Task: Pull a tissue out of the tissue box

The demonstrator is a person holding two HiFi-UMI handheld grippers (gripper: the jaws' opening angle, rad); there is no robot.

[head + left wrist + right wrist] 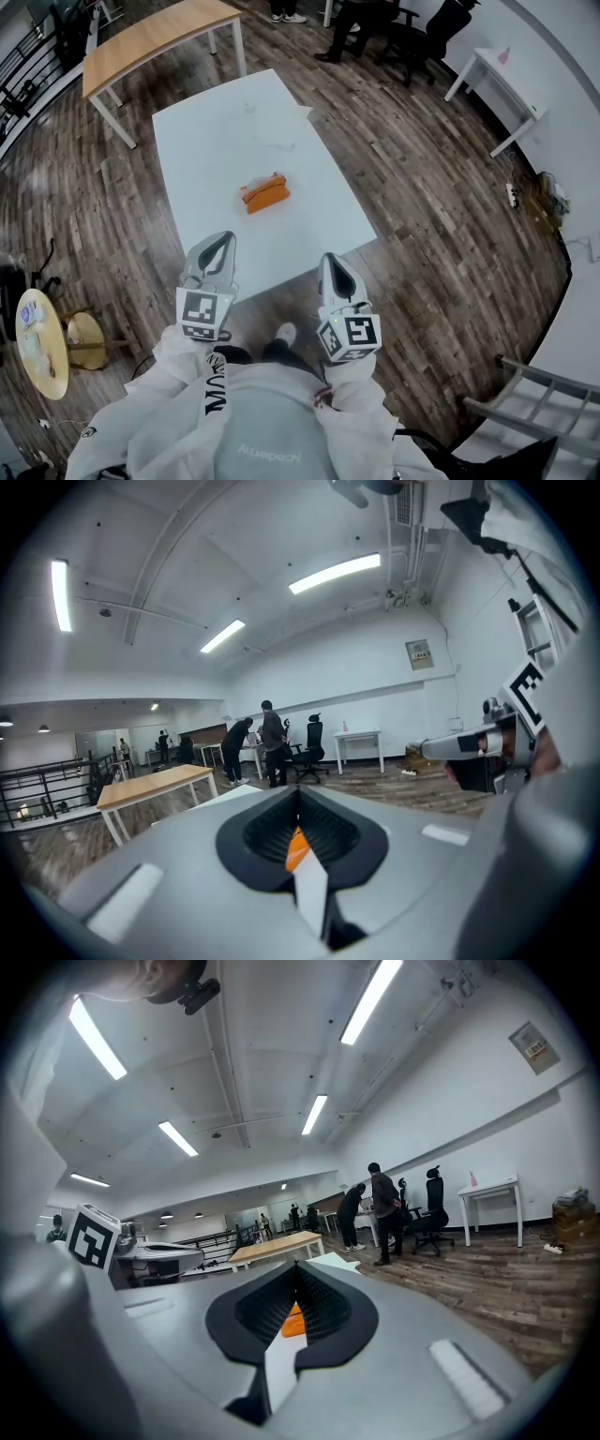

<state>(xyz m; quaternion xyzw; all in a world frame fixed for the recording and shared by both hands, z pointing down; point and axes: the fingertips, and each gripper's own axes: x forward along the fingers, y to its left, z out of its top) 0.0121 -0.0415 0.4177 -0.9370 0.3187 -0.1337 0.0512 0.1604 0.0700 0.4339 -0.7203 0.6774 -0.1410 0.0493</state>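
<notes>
Wood-plank flooring (422, 187) all across an open office, with a long white table (216, 131) stretching from 6 toward 12 o'clock in the head view. Near that table's centre, at 12 o'clock from the person: tissue box (265, 194), orange, low and oblong, lying slightly askew, with a raised ridge along its top. Too small to tell any tissue at the slot. Glimpsed again as a sliver of orange past the jaws in both gripper views.

Left gripper (225, 240) at 7 o'clock of the box, right gripper (330, 261) at 5 o'clock, both at the table's near edge, well apart from the box and pointing toward it. Jaws of each pressed together, gripping nothing.

Tabletop plain white and matte. Around it: wooden-topped table (155, 37) at 11 o'clock, standing people (347, 19) and black office chairs (412, 28) at 1 o'clock, small white desk (492, 80) at 2 o'clock, round yellow side table (42, 342) at 8 o'clock. White walls, strip lights (335, 572) overhead.
</notes>
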